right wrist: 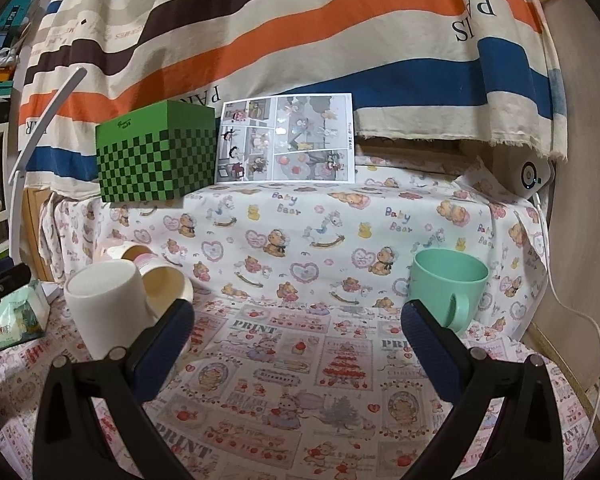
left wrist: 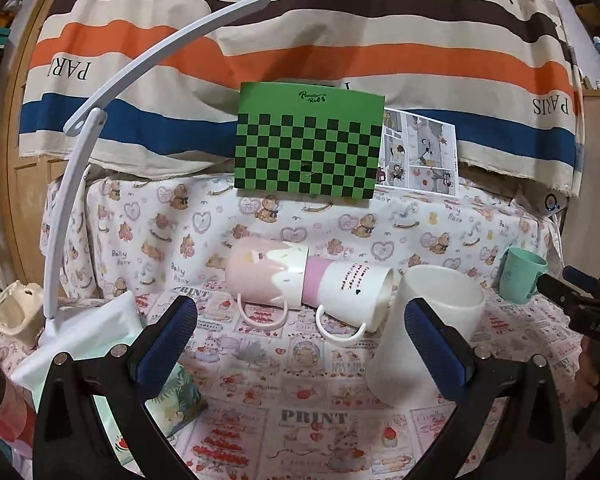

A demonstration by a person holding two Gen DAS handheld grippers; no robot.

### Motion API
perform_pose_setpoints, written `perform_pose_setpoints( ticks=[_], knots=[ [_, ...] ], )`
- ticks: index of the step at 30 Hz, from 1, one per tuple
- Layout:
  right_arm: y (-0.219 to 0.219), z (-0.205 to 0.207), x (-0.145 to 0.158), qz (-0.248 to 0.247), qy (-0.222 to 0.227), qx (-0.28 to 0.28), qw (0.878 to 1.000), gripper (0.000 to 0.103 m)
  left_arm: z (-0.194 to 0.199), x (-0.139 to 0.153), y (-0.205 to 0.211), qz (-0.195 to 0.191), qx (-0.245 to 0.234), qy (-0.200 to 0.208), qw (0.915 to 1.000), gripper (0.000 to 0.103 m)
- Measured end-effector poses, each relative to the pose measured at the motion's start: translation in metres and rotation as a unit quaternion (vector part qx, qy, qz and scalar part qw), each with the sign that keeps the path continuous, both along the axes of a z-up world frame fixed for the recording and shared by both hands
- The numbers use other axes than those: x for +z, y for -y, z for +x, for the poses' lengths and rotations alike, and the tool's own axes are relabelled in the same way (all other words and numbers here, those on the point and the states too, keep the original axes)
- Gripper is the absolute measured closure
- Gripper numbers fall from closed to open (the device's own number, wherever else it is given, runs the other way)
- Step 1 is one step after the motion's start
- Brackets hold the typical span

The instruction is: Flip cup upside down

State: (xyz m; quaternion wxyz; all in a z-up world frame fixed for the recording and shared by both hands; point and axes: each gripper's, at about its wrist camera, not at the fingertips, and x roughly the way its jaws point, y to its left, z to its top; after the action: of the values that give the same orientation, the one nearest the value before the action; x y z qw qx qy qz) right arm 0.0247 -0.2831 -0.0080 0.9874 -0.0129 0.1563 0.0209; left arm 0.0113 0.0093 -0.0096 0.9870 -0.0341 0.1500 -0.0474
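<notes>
On the printed cloth (right wrist: 284, 360) stands a white cup (left wrist: 424, 332), mouth up, beside my left gripper (left wrist: 300, 344), which is spread wide and empty. My right gripper (right wrist: 296, 344) gapes too, near a green mug (right wrist: 446, 288).

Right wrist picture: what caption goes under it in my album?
Open right gripper faces an upright mint-green cup on the printed tablecloth, white cup at left.
</notes>
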Motion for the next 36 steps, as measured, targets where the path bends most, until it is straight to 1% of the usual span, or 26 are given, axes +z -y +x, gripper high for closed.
perform_pose_setpoints(
  ticks=[5,13,20,36],
  knots=[
    [-0.001,0.0,0.0,-0.003,0.001,-0.001,1.0,0.0,-0.002,0.001,0.002,0.008,0.002,0.005,1.0,0.0],
    [-0.001,0.0,0.0,-0.005,0.002,0.002,1.0,0.0,-0.002,0.001,0.013,0.041,0.012,0.003,0.9991,0.0],
    [-0.001,0.001,-0.001,-0.005,0.0,0.003,1.0,0.0,0.002,0.001,0.013,0.039,0.0,-0.005,0.9992,0.0],
    [0.0,0.001,-0.001,-0.004,0.001,-0.001,1.0,0.0,0.002,0.001,0.012,0.042,0.013,-0.006,0.999,0.0]
  ],
)
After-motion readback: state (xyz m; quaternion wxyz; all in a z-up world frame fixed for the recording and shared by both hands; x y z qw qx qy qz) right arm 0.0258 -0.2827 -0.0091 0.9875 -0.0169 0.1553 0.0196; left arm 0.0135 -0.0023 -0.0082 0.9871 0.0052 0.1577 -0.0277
